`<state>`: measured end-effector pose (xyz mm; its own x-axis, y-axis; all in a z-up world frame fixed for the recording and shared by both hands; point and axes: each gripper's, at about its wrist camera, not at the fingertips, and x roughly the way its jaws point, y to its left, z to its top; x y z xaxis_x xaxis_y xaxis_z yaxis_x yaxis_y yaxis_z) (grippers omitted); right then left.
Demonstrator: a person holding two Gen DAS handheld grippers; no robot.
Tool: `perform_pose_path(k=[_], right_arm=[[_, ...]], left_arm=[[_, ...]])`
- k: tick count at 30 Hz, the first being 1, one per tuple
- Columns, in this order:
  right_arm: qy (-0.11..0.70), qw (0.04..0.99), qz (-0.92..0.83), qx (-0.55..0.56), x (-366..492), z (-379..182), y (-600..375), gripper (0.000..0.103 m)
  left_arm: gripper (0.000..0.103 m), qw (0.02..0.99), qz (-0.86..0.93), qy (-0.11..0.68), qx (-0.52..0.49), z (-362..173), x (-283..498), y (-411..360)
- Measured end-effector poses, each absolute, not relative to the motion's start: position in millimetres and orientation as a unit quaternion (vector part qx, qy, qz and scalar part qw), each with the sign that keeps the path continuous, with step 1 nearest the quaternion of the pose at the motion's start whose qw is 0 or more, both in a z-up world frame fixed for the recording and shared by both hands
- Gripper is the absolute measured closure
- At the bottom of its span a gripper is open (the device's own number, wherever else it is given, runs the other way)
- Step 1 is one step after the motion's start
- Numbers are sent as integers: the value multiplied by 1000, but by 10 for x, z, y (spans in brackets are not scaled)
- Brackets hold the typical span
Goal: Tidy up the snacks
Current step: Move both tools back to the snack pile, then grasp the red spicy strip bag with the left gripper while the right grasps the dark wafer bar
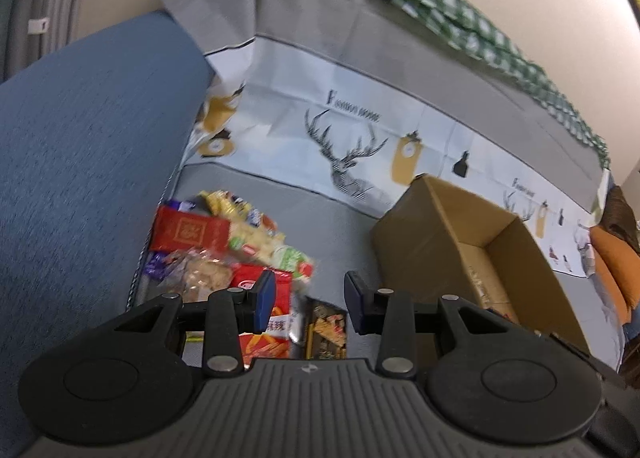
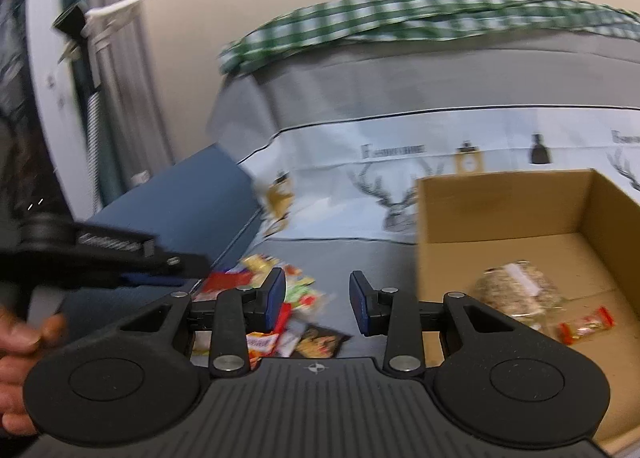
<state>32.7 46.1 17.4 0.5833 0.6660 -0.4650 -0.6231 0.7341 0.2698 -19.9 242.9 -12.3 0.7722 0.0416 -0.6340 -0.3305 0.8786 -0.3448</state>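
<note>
The box (image 2: 504,210) stands open on the grey sofa (image 1: 344,234), a clear bag (image 2: 516,290) and a red candy (image 2: 586,324) already inside. Left of the box lies the snack pile (image 1: 224,246). Both claws — left gripper (image 1: 310,300), right gripper (image 2: 318,300) — hang spread and empty above the pile. Judging by this, a pick comes next — choose one packet, descend, pinch.

Big "F" on deer-print cloth (image 1: 360,126)
</note>
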Motion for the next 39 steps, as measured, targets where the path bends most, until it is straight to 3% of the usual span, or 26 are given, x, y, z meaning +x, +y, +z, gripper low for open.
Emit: perform_pose_path(k=[16,21,29,39], right_arm=[[352,856,378,-10,417,-308,1002,66],[380,848,368,-24,506,-524,1133,58],[414,837,357,-18,662,-754,1263,52],[414,837,352,-61,693,-841,1407,51]], left_arm=[[61,862,123,400,-284,-619,104,2683],[58,848,124,433,-279,-766,204,2702],[37,840,133,471,-235,-923,384,2616],[32,837,136,504,-167,-1104,630,2417]])
